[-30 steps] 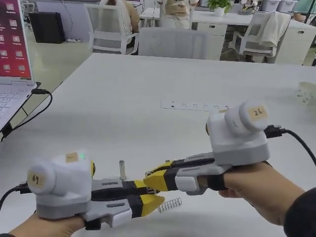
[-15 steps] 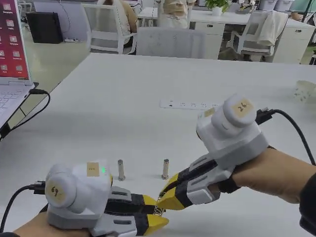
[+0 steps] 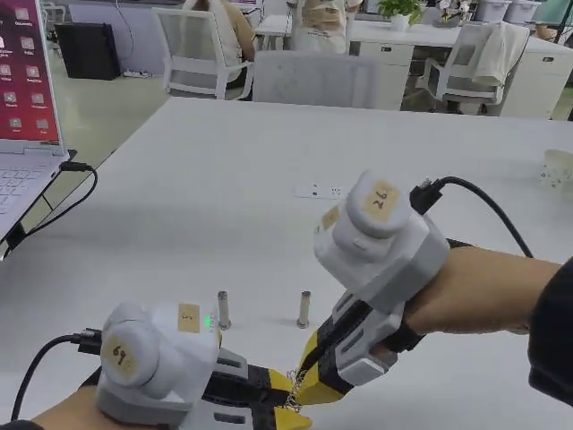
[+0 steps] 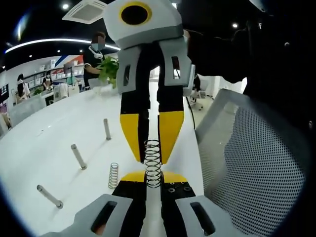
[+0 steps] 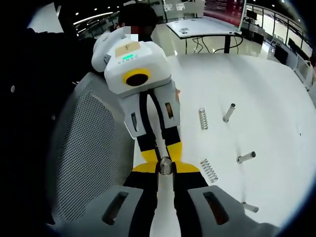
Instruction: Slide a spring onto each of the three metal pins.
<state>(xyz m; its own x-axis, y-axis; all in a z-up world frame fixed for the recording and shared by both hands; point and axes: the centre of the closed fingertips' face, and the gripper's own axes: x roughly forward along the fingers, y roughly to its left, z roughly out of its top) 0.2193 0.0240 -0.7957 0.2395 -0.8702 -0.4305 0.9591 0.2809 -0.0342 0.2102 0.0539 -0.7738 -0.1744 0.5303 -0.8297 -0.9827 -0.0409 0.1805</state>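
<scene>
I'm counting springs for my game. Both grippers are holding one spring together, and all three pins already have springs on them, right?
Not quite. The left gripper and right gripper do hold one spring together, but the three pins are bare. The left gripper view shows them standing on the table with no springs on.

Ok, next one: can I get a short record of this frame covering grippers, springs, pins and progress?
left gripper: shut on one end of a small steel coil spring
right gripper: shut on the same spring's other end, facing the left gripper
loose springs: two, lying on the white table near the pins
short metal pins: three, standing upright, all bare
progress: no spring on any pin yet
</scene>
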